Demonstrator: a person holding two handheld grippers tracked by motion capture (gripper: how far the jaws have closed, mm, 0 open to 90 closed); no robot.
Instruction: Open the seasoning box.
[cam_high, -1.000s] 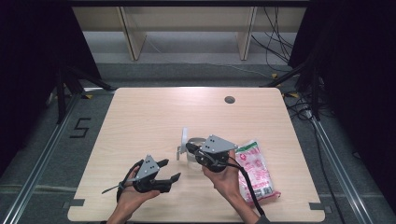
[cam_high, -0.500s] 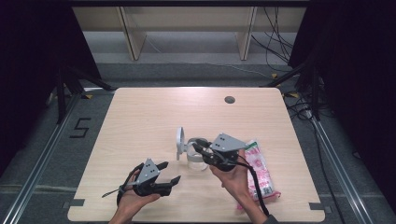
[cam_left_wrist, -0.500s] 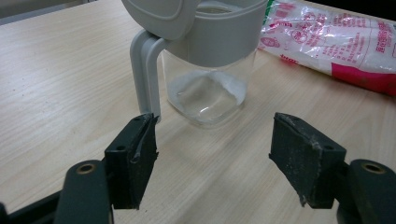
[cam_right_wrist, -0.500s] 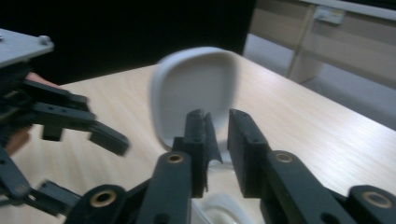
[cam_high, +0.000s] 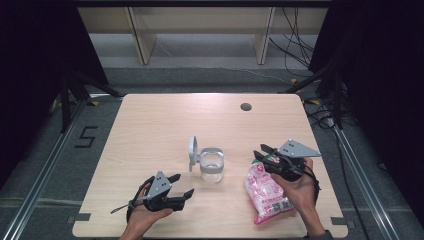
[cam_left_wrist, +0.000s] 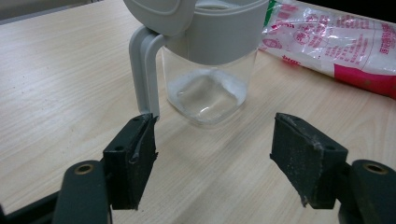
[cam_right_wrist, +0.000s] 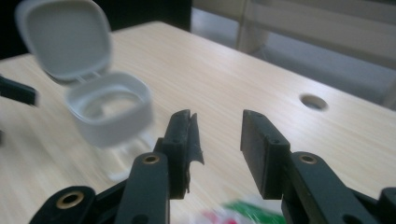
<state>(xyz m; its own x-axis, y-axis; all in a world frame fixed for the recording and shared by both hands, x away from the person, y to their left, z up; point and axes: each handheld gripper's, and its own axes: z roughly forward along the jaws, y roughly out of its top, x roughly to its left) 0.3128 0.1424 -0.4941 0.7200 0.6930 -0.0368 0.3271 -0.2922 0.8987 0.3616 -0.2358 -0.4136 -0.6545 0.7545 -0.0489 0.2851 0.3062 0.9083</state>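
Near front table edge, left gripper (cam_high: 181, 186) held low in hand, jaws spread wide, nothing gripped; clear container (cam_high: 211, 165) with grey flip lid (cam_high: 192, 153) raised seen just ahead of it. Right gripper (cam_high: 261, 153) held above top end of pink packet (cam_high: 267, 192), jaws parted, empty. Light wooden table (cam_high: 165, 120) with cable hole (cam_high: 245, 106); grey floor, shelving behind. White residue in container bottom (cam_left_wrist: 207, 95) visible from left gripper view.

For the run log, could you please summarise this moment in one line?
left tool: open, facing clear plastic jar with grey flip lid | right tool: open, empty, above pink-and-white plastic bag | lid: open
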